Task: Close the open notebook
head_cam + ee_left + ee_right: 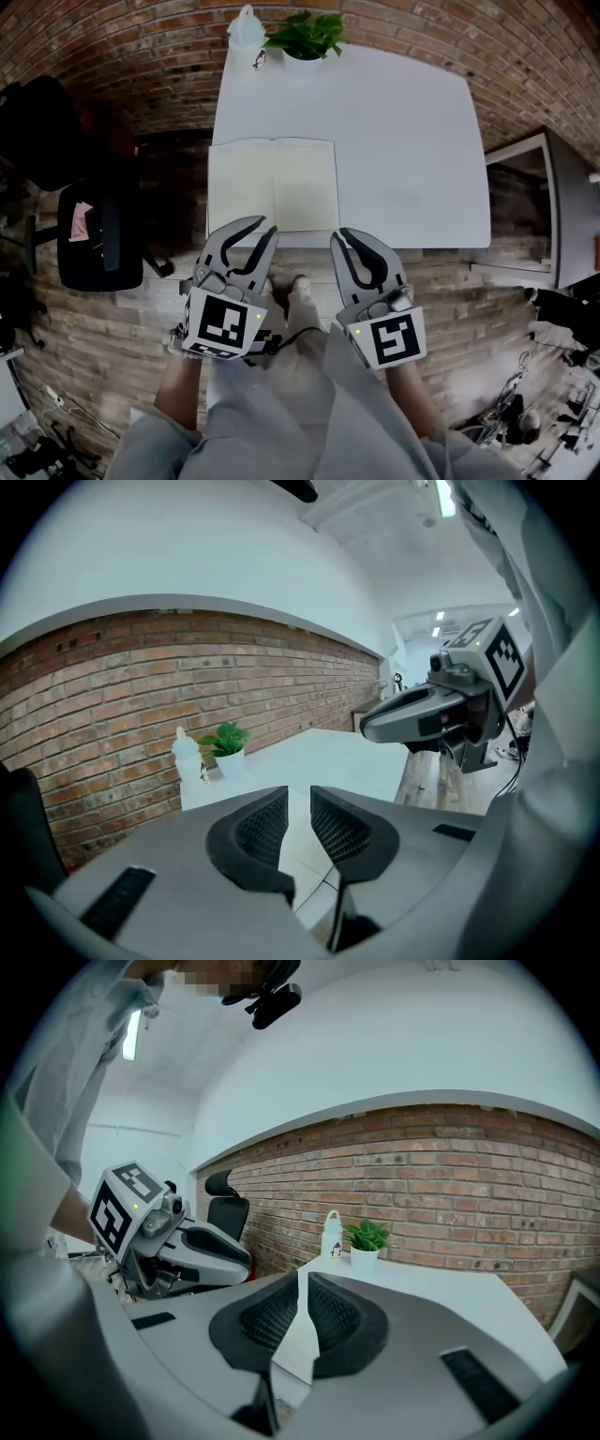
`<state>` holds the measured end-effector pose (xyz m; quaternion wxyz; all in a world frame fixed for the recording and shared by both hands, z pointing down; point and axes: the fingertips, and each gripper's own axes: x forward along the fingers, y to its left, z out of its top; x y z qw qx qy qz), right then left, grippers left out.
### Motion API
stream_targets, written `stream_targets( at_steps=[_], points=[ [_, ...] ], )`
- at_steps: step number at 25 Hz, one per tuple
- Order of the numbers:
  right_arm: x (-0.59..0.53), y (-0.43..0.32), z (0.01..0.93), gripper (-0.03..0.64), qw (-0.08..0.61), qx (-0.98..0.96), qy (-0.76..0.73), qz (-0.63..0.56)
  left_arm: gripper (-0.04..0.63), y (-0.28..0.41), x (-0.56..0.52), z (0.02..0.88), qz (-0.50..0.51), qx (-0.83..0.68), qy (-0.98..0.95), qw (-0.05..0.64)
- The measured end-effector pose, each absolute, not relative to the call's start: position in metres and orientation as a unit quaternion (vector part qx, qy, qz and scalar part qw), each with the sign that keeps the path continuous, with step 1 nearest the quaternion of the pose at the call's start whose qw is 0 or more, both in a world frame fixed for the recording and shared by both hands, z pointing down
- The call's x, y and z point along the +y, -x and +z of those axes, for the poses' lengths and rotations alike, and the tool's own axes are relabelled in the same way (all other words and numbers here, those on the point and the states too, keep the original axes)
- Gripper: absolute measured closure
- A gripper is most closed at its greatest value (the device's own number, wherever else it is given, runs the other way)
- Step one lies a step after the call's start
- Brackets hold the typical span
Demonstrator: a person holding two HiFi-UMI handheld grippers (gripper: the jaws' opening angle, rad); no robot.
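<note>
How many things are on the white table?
3: the open cream-paged notebook at the near left edge, a white plastic bottle at the far edge, and a green plant in a white pot beside it. Anything small behind them may be hidden.
</note>
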<state>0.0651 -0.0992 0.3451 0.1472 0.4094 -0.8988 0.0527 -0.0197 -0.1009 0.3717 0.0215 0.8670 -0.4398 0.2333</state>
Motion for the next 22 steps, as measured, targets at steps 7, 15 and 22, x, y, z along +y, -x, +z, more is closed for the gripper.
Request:
stream_targets(
  at_steps=[7,15,22],
  points=[
    [-0.105,-0.070,0.353,0.558,0.130,-0.895,-0.422,0.061,0.450,0.003,-0.108,0.413,0.280,-0.405,-0.870,0.029],
    [-0.107,-0.080,0.370,0.558,0.139,-0.891,-0.425,0.075,0.411,-0.016,-0.113,0.463,0.353,-0.368,-0.860,0.005],
    [-0.109,-0.090,0.387,0.558,0.147,-0.886,-0.431,0.091,0.403,-0.024,-0.118,0.503,0.398,-0.352,-0.847,0.006]
  ],
)
